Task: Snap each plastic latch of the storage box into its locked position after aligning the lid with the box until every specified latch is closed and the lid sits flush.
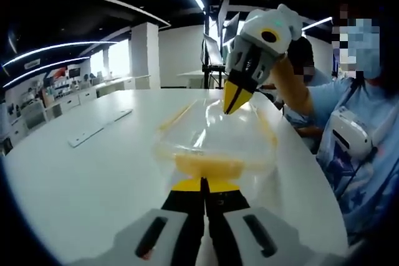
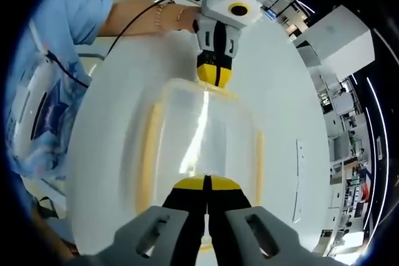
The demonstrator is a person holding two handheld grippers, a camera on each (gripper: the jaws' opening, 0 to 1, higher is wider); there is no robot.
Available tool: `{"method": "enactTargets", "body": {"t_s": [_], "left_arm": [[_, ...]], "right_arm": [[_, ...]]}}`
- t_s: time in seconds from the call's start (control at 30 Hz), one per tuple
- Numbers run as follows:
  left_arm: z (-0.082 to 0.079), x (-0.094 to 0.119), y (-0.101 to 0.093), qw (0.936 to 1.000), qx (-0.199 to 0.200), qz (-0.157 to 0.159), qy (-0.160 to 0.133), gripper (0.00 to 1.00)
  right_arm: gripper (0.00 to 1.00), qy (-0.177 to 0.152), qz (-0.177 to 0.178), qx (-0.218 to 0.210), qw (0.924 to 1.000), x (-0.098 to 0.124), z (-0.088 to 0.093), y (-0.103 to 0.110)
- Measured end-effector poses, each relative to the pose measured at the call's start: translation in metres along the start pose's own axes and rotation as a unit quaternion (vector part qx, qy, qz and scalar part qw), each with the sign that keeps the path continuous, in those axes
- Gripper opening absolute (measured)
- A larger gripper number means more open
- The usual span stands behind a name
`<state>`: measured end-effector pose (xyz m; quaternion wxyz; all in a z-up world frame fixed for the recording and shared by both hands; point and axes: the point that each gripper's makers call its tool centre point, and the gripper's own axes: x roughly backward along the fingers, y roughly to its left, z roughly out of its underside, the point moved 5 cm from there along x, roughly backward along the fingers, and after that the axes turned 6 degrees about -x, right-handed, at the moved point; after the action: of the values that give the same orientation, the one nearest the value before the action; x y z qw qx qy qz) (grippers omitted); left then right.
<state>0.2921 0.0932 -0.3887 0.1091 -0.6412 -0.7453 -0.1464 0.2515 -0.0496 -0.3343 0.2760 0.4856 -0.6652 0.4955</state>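
L tool [image 1: 204, 185] jaws pressed together at near latch of storage box [image 1: 215, 138], w/ clear lid [image 2: 202, 129], mid white bench [image 1: 81, 185]. R tool [image 1: 235, 101] tips together, on far end.

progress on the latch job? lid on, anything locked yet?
Done: clear lid sits on the storage box, apparently aligned. In hand: left gripper and right gripper, fingers together, press at opposite ends. Left: yellow side latches; whether any is locked cannot be told.
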Motion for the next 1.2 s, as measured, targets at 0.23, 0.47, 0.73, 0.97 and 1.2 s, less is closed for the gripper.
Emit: {"method": "enactTargets", "body": {"t_s": [0.23,0.47,0.73,0.97,1.2], "left_arm": [[-0.001,0.000,-0.010,1.0000,0.005,0.000,-0.001,0.00],[0.001,0.008,-0.007,0.9998,0.020,-0.001,-0.010,0.00],[-0.019,0.042,0.017,0.9921,0.048,-0.086,-0.077,0.00],[-0.063,0.029,-0.001,0.9980,-0.009,-0.049,-0.039,0.00],[-0.079,-0.021,-0.006,0.9879,-0.060,0.028,0.140,0.00]], "right_arm": [[0.00,0.004,-0.001,-0.008,1.0000,0.000,0.000,0.001],[0.00,-0.004,0.017,-0.022,0.9996,0.000,0.003,0.000],[0.00,-0.004,0.035,-0.021,0.9991,-0.004,0.004,0.001],[0.00,0.006,0.050,-0.020,0.9985,-0.007,0.005,-0.001],[0.00,-0.009,0.081,-0.031,0.9962,-0.010,0.007,0.002]]}}
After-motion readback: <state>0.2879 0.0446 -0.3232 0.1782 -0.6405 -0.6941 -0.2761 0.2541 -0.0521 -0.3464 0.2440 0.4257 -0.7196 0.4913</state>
